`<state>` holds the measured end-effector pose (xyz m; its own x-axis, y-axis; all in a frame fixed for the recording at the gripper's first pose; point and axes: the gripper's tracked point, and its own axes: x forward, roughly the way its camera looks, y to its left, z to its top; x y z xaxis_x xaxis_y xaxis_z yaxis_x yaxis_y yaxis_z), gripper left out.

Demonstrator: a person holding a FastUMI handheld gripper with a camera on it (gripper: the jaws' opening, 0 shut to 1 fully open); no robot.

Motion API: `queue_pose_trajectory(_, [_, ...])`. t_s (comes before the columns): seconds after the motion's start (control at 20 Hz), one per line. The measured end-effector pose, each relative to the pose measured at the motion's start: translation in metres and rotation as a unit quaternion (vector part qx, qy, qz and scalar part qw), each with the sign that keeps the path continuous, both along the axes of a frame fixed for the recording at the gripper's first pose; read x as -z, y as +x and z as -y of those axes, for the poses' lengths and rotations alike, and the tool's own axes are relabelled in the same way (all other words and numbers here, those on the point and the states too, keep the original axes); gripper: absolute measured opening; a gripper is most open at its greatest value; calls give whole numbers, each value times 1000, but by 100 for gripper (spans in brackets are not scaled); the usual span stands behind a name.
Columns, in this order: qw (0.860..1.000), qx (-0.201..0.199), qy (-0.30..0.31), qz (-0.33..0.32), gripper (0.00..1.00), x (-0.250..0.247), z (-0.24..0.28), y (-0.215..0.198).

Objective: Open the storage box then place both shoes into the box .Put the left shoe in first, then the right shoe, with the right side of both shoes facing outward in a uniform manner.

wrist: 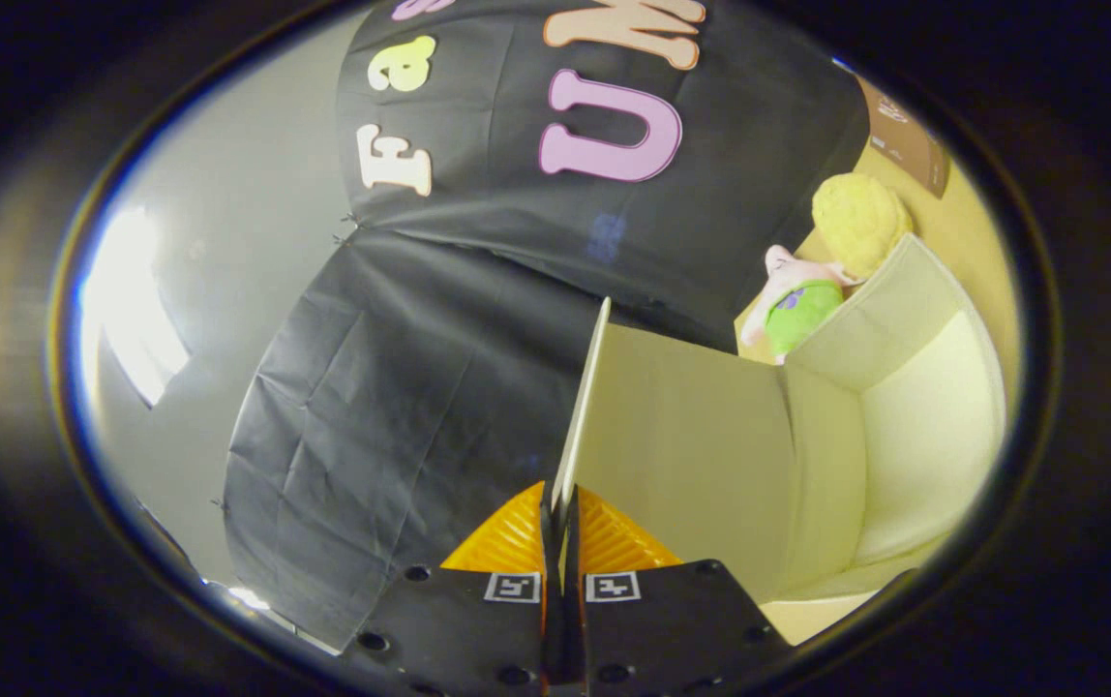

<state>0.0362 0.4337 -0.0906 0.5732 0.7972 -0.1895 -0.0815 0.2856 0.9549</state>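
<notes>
Between our two fingers [528, 542] sits the thin edge of the storage box lid [681, 436]. We have the gripper [560, 528] pressed tight on that edge, one finger on each side, so the lid cannot slip away. The lid is a pale flap, and it stands up tall, running away from our fingers. We hold it by the edge because that is the easy place to pinch a flat flap.

Just to the right of our fingers the storage box [914, 436] lies open. We can see its pale inside walls and a bit of its bottom. It looks empty where we can see. So we think the first step, opening the box, is nearly done or just done. We hold the lid up so the hole stays wide for the shoes.

Beyond the box, far ahead and to the right of our fingers, a soft toy [807, 290] with yellow hair and a green top leans by the box's far wall. It has no job in this task.

Ahead and to the left of our fingers hangs the black cloth wall [401, 387].

Both shoes go in later, left one first. We think we must let go of the lid gently next, so it stays open.
</notes>
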Motion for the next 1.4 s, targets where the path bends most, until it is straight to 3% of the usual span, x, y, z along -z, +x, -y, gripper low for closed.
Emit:
queue_pose_trajectory(0.25, [1000,-25,-15,-5,3,16,-44,-8])
queue_pose_trajectory(0.5, [997,-60,-57,-5,10,45,-79,-27])
queue_pose_trajectory(0.6, [992,-77,-94,13,28,58,-85,-32])
queue_pose_trajectory(0.75, [990,-88,-103,35,55,57,-85,-42])
queue_pose_trajectory(1.0, [979,-40,-166,115,99,41,-31,-32])
queue_pose_trajectory(1.2, [960,18,-226,165,99,34,39,-18])
queue_pose_trajectory(1.4, [931,61,-300,201,99,26,116,-11])
